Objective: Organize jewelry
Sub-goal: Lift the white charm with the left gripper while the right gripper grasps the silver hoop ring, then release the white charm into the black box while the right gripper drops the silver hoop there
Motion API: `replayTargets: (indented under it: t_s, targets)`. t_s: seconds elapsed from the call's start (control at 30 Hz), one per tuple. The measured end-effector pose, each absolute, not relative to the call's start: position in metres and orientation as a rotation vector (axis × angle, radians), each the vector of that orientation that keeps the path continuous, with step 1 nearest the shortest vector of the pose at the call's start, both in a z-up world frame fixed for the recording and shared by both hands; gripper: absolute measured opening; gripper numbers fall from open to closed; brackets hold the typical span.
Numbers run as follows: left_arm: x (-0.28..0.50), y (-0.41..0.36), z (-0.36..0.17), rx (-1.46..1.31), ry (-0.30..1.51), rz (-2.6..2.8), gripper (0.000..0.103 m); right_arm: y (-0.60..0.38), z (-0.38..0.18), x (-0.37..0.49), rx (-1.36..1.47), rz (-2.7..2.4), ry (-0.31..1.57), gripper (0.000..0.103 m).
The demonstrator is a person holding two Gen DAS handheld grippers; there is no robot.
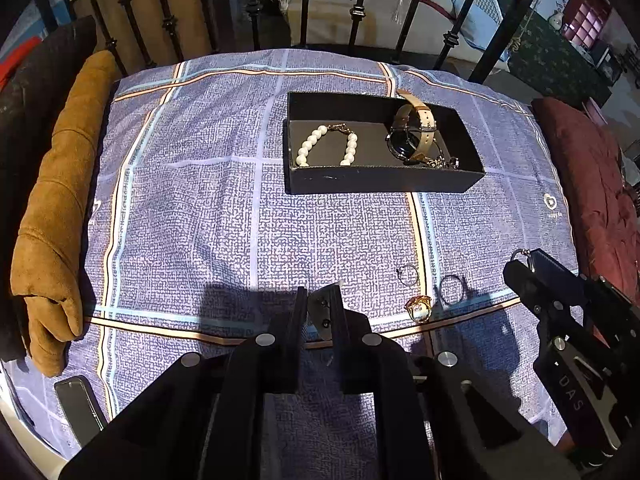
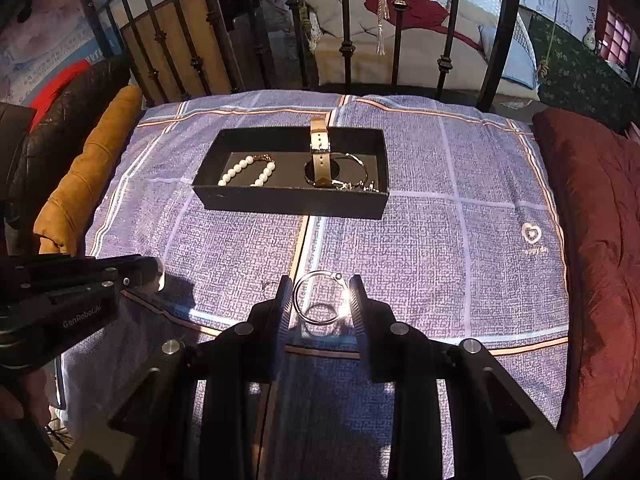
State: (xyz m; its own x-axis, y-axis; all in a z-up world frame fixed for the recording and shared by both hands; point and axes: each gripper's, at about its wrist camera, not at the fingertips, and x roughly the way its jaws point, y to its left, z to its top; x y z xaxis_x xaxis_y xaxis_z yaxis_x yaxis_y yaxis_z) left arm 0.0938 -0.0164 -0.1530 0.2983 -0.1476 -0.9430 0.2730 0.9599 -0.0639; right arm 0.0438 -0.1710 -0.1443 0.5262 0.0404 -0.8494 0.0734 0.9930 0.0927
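Observation:
A black jewelry box (image 1: pixel 380 182) (image 2: pixel 288 200) lies on the blue checked cloth and holds a pearl bracelet (image 1: pixel 326 146) (image 2: pixel 246 174), a beige-strap watch (image 1: pixel 412 132) (image 2: pixel 320 160) and a small chain (image 1: pixel 442 162). My right gripper (image 2: pixel 320 300) is shut on a silver ring (image 2: pixel 320 298), held above the cloth; it also shows in the left wrist view (image 1: pixel 524 258). Three rings lie on the cloth: a thin silver ring (image 1: pixel 409 275), a dark ring (image 1: pixel 452 289) and a gold ring (image 1: pixel 419 308). My left gripper (image 1: pixel 318 304) is nearly shut and empty, left of them.
A mustard cushion (image 1: pixel 56 216) lies along the left edge and a maroon cushion (image 1: pixel 592 184) (image 2: pixel 600 240) along the right. A black iron railing (image 1: pixel 360 12) stands behind the cloth. A dark phone (image 1: pixel 80 404) lies at the near left corner.

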Motion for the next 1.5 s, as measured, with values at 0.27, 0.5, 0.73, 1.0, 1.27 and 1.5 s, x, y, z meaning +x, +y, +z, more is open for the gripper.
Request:
replayTargets:
  t_s: [0.27, 0.5, 0.73, 1.0, 1.27, 1.5]
  targets:
    - [0.098, -0.028, -0.148, 0.15, 1.219, -0.216, 0.01, -0.177, -0.135, 0.057, 0.137, 0.024, 0.979, 0.03]
    - [0.101, -0.038, -0.148, 0.152, 1.203, -0.15, 0.01, -0.186, -0.135, 0.068, 0.143, 0.083, 0.974, 0.03]
    - [0.1, -0.042, -0.153, 0.144, 1.218, -0.123, 0.01, -0.191, -0.138, 0.073, 0.125, 0.114, 0.985, 0.03]
    - [0.106, -0.042, -0.148, 0.133, 1.222, -0.117, 0.01, -0.194, -0.13, 0.076, 0.111, 0.107, 0.981, 0.03]
    - [0.135, -0.052, -0.125, 0.131, 1.152, -0.149, 0.011, -0.202, -0.117, 0.1, 0.078, 0.083, 0.926, 0.03]
    - [0.175, -0.064, -0.12, 0.127, 1.111, -0.177, 0.011, -0.208, -0.121, 0.134, 0.069, 0.07, 0.905, 0.03]
